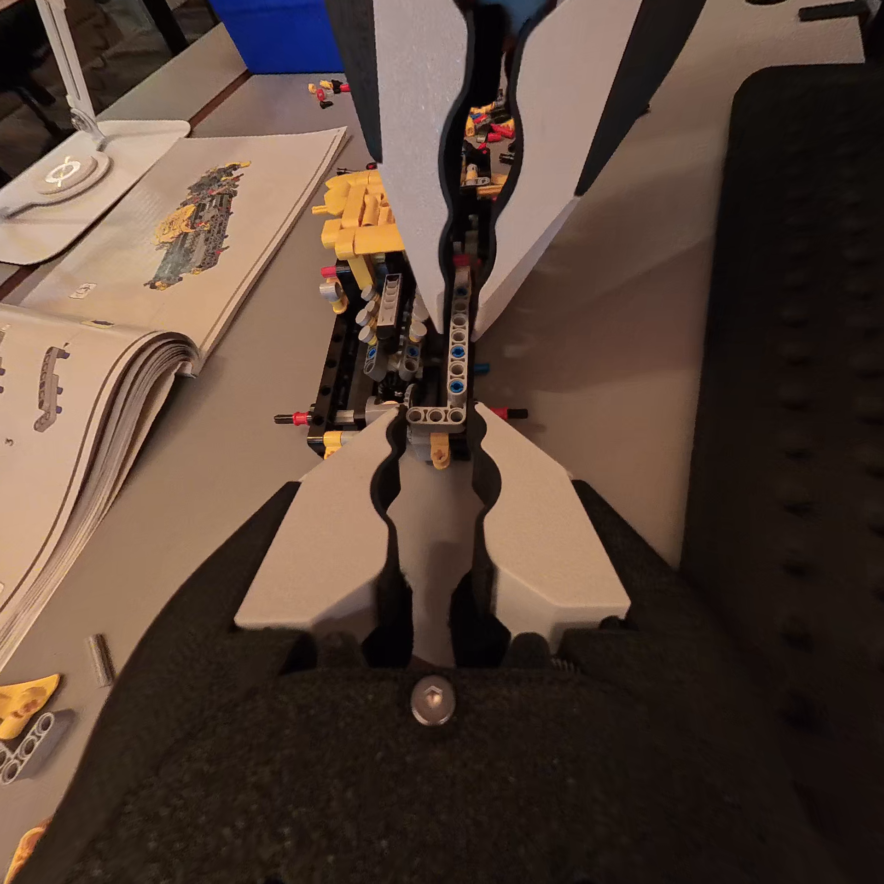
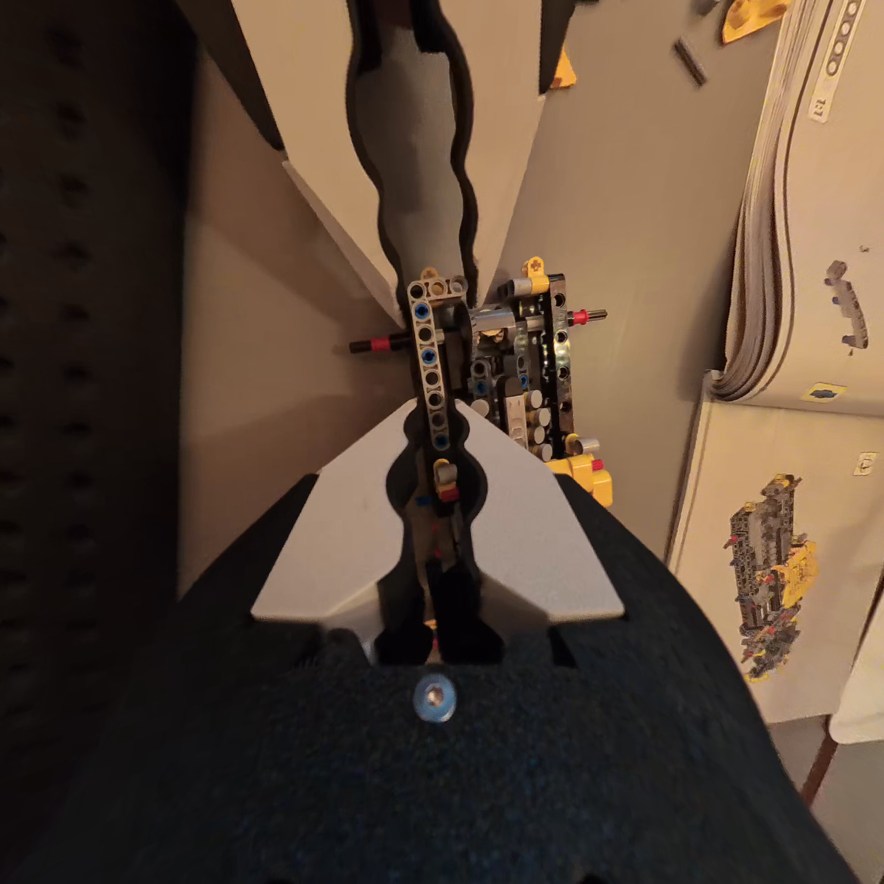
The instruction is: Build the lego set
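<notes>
Left wrist view: the left hand-held gripper closes around the L-shaped grey beam at its bend, atop the lego chassis on the tabletop. The chassis looks light, rigid, pop-apart.

Right wrist view: the right hand-held gripper pinches the beam's far end; best held by the frame rails.

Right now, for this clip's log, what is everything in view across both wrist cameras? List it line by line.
Lego model: one, black frame with yellow and grey parts, centre of table.
L-shaped beam: one, light grey with blue pins, on the model's side, between both tools.
Instruction booklets: two, white, one open and one closed, beside the model.
Loose Lego pieces: many, yellow, red, black, behind the model.
Yellow panel and grey beam: one each, near table edge.
Lamp base: one, white, far corner.
Blue box: one, table's far end.
Table: one, grey.
Left tool: at the beam's short end.
Right tool: astride the beam's long end.
</notes>
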`<state>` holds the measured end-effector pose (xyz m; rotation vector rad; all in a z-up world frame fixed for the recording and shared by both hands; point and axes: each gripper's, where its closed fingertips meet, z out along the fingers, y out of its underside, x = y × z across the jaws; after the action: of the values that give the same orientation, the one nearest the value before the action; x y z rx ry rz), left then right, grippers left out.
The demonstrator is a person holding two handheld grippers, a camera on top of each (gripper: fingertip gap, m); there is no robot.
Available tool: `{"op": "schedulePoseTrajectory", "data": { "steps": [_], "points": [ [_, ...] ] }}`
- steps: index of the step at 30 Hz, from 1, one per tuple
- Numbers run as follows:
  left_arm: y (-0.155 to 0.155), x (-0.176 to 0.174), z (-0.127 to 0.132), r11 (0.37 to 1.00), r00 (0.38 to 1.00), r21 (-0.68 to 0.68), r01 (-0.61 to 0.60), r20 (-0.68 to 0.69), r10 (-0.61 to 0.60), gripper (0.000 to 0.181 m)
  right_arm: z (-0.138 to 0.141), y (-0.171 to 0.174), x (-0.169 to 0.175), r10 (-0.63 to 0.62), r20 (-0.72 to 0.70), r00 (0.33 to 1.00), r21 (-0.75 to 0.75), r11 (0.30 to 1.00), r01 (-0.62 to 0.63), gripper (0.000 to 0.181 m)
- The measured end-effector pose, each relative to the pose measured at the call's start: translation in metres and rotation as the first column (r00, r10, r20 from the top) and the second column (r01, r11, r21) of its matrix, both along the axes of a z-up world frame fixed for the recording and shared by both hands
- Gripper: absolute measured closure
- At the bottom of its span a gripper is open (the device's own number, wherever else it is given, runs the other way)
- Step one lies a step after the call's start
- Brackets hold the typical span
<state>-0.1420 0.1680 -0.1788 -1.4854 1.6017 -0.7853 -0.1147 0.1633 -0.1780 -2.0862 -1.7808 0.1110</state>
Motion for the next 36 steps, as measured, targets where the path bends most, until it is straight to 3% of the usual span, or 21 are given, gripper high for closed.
{"op": "schedulePoseTrajectory", "data": {
  "steps": [9,14,17,20,22,23,24,25,27,28,30,33,36],
  "points": [
    [-0.001,0.001,-0.002,0.999,1.0,-0.033,0.016,-0.015,-0.017,0.157,-0.004,-0.003,0.002,-0.034,-0.015,0.999,-0.061,0.998,0.033,0.174],
    [-0.001,0.001,-0.002,0.999,1.0,0.043,-0.002,-0.017,0.002,0.157,-0.004,-0.003,0.002,-0.001,0.007,1.0,-0.06,0.998,0.001,0.175],
    [-0.001,0.001,-0.002,0.999,1.0,0.032,-0.006,-0.021,0.006,0.157,-0.002,0.0,0.002,-0.081,-0.046,0.996,-0.018,0.997,0.08,0.172],
    [0.0,0.003,-0.001,1.0,1.0,0.024,-0.006,-0.028,0.007,0.157,0.014,0.004,0.011,-0.211,-0.161,0.964,0.14,0.962,0.234,0.146],
    [0.001,0.004,-0.001,1.0,0.999,0.003,-0.021,-0.031,0.021,0.157,0.028,-0.003,0.018,-0.385,-0.352,0.853,0.143,0.879,0.455,0.146],
    [0.002,0.004,-0.001,1.0,0.999,-0.004,-0.031,-0.032,0.031,0.157,0.029,-0.011,0.017,-0.489,-0.457,0.743,0.037,0.824,0.565,0.145],
    [0.003,0.004,0.0,0.999,0.999,-0.013,-0.043,-0.031,0.043,0.157,0.026,-0.019,0.016,-0.602,-0.529,0.598,-0.123,0.751,0.648,0.137],
    [0.004,0.004,0.0,0.998,0.998,-0.026,-0.052,-0.029,0.051,0.157,0.025,-0.027,0.009,-0.671,-0.583,0.458,-0.287,0.698,0.656,0.125],
    [0.003,0.005,-0.001,0.997,0.998,-0.061,-0.054,-0.024,0.053,0.157,0.031,-0.027,0.002,-0.734,-0.656,0.174,-0.511,0.602,0.613,0.127],
    [0.003,0.005,-0.001,0.995,0.998,-0.083,-0.054,-0.023,0.052,0.157,0.027,-0.025,0.003,-0.753,-0.647,0.121,-0.545,0.568,0.617,0.125],
    [0.003,0.006,-0.001,0.994,0.999,-0.101,-0.046,-0.029,0.043,0.157,0.011,-0.022,0.004,-0.808,-0.582,0.091,-0.579,0.491,0.651,0.12],
    [0.003,0.008,-0.001,0.998,0.999,-0.054,-0.034,-0.043,0.032,0.157,0.0,-0.017,-0.008,-0.875,-0.483,-0.023,-0.725,0.385,0.572,0.118],
    [0.002,0.01,0.0,0.999,0.997,-0.009,-0.036,-0.066,0.035,0.157,0.0,-0.004,0.001,-0.883,-0.454,-0.117,-0.766,0.321,0.557,0.118]
  ]
}}
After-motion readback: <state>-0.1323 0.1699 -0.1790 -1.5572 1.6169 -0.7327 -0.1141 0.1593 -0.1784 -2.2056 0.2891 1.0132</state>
